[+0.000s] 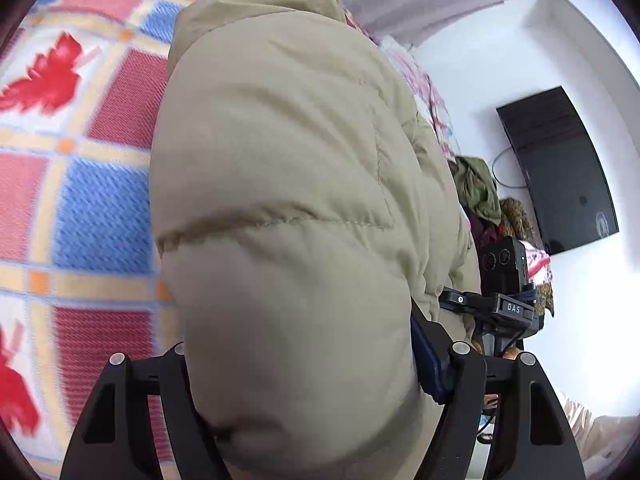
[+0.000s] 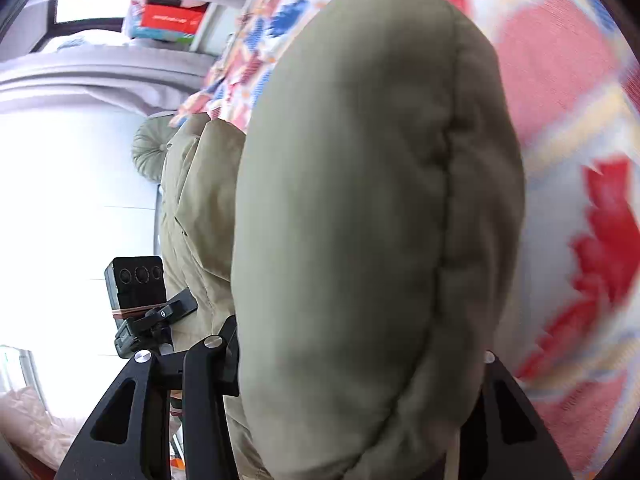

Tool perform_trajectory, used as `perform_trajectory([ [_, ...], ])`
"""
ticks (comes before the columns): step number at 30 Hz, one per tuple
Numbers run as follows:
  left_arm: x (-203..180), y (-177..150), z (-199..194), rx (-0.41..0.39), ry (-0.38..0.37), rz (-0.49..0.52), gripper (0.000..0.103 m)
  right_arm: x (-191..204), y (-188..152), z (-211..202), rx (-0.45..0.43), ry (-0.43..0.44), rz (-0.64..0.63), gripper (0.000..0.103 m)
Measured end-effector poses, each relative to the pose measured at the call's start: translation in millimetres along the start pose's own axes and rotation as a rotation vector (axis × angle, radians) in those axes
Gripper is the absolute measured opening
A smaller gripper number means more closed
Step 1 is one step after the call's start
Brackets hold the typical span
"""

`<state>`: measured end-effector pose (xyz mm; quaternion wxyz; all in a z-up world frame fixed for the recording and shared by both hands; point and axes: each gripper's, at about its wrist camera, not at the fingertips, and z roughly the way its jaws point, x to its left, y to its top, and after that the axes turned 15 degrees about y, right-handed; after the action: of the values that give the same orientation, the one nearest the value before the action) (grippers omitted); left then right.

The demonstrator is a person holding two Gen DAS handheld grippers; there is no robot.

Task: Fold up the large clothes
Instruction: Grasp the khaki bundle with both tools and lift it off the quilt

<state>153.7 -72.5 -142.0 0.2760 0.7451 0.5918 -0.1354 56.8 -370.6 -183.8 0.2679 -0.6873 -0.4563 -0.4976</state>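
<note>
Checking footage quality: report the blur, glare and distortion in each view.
Left wrist view: the checked blanket is motion-smeared, the beige puffer jacket soft near the lens; the fisheye bows the wall screen. Right wrist view: the window side is blown out white, the blanket is streaked, and the jacket is shaded.

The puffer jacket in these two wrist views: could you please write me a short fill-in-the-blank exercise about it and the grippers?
1. Both grippers are shut on a padded jacket whose colour is ____.
2. Behind the jacket lies a checked blanket printed with red ____.
3. In the left wrist view, the dark flat panel on the white wall is a ____.
4. In the left wrist view, the letters on the right gripper read ____.

Missing words: beige; leaves; television; DAS
</note>
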Motion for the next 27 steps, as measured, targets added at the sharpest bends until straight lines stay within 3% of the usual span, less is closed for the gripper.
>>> perform_trajectory([
  [7,92.3,44.5,-36.9,-0.067,0.092,-0.043,0.076,26.5,40.5,98.0,0.036,0.047,-0.030,0.051],
  [13,158.3,60.2,-19.3,-0.064,0.176,-0.106,0.077,14.5,56.0,177.2,0.066,0.048,-0.024,0.051],
  [16,186.3,57.4,-4.5,-0.055,0.163,-0.156,0.082,-0.9,59.9,204.9,0.071,0.015,0.007,0.051],
  [19,196.1,50.9,6.1,-0.059,0.152,-0.172,0.088,-12.4,59.6,217.5,0.061,-0.012,0.006,0.052],
  [23,195.9,48.8,13.4,-0.049,0.179,-0.192,0.091,-14.7,56.3,239.3,0.078,-0.082,-0.020,0.063],
  [27,182.4,41.1,-13.4,-0.090,0.331,-0.157,0.090,-13.9,56.0,244.7,0.067,-0.119,0.012,0.066],
])
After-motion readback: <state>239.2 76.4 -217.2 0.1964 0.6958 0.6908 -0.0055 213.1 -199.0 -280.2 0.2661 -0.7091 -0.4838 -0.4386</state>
